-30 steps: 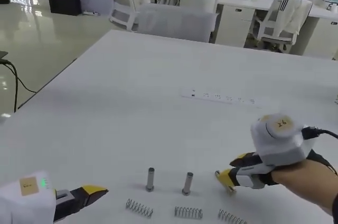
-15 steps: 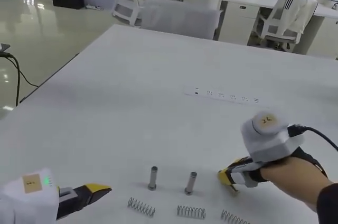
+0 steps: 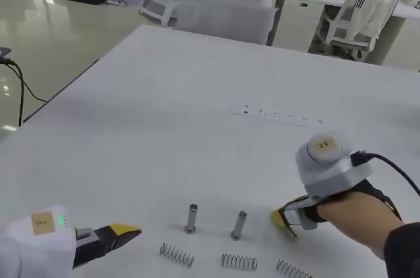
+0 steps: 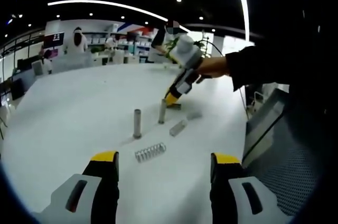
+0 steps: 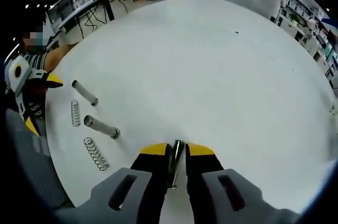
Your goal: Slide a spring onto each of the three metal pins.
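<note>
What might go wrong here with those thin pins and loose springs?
The right gripper is shut on a thin pin; it may tip over when let go. The two upright pins stand close together, so a gripper reaching in might knock one down. The springs lie loose near the edge of the table and might roll off.

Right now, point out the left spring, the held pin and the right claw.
Left spring (image 3: 176, 255): head view, middle coils.
Held pin (image 5: 176, 158): right gripper view, shaft between the claw's jaws.
Right claw (image 3: 283, 221): head view, between its tips.
</note>
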Tool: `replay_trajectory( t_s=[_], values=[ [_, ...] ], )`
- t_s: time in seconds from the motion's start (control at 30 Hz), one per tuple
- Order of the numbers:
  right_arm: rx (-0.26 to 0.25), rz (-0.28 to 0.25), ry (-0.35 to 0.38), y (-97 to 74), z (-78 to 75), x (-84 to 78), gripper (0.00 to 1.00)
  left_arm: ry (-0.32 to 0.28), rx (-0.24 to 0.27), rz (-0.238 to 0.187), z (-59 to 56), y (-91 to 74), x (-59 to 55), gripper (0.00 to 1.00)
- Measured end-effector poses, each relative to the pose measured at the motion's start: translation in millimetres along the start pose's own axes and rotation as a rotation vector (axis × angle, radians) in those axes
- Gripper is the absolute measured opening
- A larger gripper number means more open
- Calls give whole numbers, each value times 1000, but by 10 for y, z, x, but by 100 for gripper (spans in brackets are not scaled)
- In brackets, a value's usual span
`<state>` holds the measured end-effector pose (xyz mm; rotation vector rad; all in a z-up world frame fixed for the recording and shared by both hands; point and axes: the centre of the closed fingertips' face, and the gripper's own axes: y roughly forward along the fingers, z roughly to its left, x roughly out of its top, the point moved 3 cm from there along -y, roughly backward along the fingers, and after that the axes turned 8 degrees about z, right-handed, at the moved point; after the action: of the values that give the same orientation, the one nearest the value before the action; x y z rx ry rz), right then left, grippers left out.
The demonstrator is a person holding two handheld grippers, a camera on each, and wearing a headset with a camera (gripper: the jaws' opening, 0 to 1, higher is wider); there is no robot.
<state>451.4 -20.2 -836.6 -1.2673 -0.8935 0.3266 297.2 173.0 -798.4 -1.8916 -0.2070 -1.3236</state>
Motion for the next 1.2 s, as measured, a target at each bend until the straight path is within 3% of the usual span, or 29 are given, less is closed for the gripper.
replay_trajectory(
  t_s=[0.2, 0.43, 0.67, 0.8, 1.2],
  values=[
    [-9, 16, 1, 11, -13, -5, 7, 0, -1, -4, 1, -1, 6, 66],
    [-65, 52, -69, 20, 27, 9, 7, 0, -2, -6, 1, -2, -3, 66],
    [-99, 78, -76, 18, 39, 12, 5, 3, -4, -7, -5, -2, 8, 65],
    [-92, 73, -53, 4, 24, -5, 5, 8, -2, -10, -2, -10, 29, 65],
    [-66, 1, -24, -298, 129, -35, 5, 27, -2, -22, -26, -36, 83, 65]
  ],
)
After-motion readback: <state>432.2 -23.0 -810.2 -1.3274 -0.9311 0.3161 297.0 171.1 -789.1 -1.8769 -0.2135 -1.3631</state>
